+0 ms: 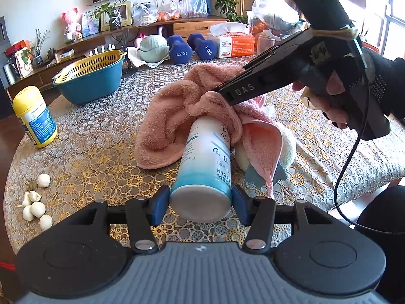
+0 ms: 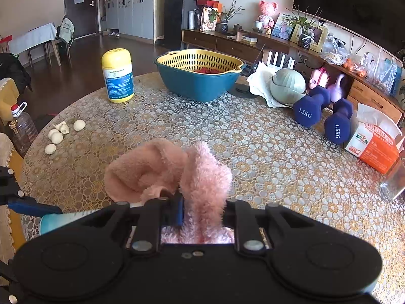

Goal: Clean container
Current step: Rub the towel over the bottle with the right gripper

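Note:
A white and light-blue cylindrical container [image 1: 205, 162] lies tilted over the table, its base toward the camera. My left gripper [image 1: 200, 201] is shut on it near the base, blue pads on both sides. A fluffy pink towel [image 1: 177, 109] drapes over the container's far end. My right gripper [image 1: 222, 92], held by a gloved hand [image 1: 354, 88], comes in from the right and pinches the towel on top of the container. In the right wrist view the right gripper [image 2: 202, 210] is shut on the pink towel [image 2: 200, 174]; the container's blue end [image 2: 53, 221] shows at lower left.
On the lace-covered round table [image 1: 101, 136] stand a yellow bottle [image 1: 34, 116], a blue basin with a yellow strainer [image 1: 91, 76], two blue dumbbells [image 1: 192, 48], a tissue pack [image 1: 235, 43] and a glass [image 2: 395, 179]. Garlic cloves [image 1: 36, 204] lie at the left edge.

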### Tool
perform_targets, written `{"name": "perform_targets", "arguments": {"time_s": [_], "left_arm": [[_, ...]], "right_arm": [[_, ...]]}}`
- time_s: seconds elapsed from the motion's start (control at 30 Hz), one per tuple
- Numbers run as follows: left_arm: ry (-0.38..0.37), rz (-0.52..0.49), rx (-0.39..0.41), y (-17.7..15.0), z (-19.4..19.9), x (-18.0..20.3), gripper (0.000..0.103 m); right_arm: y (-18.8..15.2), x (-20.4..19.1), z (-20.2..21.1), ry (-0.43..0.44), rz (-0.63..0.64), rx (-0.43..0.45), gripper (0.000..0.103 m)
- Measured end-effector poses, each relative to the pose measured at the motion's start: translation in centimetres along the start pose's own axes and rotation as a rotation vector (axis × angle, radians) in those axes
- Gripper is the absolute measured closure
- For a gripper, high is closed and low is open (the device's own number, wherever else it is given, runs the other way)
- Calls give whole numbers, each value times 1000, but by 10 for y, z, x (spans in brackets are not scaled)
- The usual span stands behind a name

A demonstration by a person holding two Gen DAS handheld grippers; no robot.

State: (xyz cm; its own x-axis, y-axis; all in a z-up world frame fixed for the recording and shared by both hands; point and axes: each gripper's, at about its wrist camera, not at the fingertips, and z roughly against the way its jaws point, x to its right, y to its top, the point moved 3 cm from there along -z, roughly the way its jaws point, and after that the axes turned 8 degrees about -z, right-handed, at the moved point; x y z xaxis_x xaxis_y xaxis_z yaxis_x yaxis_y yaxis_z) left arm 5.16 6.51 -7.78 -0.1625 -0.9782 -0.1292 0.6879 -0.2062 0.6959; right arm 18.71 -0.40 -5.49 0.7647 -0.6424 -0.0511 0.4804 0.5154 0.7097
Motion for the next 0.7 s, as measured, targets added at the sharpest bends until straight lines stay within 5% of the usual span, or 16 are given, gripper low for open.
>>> {"name": "perform_targets", "arguments": {"time_s": [0.47,0.7], "left_arm": [[-19,52,-28,0,-3,-4,50],[-15,48,-24,3,-1,-3,51]], "right_arm": [[-12,-40,78,197,33,87,87],[-28,-78,76,257,124,39,87]]}}
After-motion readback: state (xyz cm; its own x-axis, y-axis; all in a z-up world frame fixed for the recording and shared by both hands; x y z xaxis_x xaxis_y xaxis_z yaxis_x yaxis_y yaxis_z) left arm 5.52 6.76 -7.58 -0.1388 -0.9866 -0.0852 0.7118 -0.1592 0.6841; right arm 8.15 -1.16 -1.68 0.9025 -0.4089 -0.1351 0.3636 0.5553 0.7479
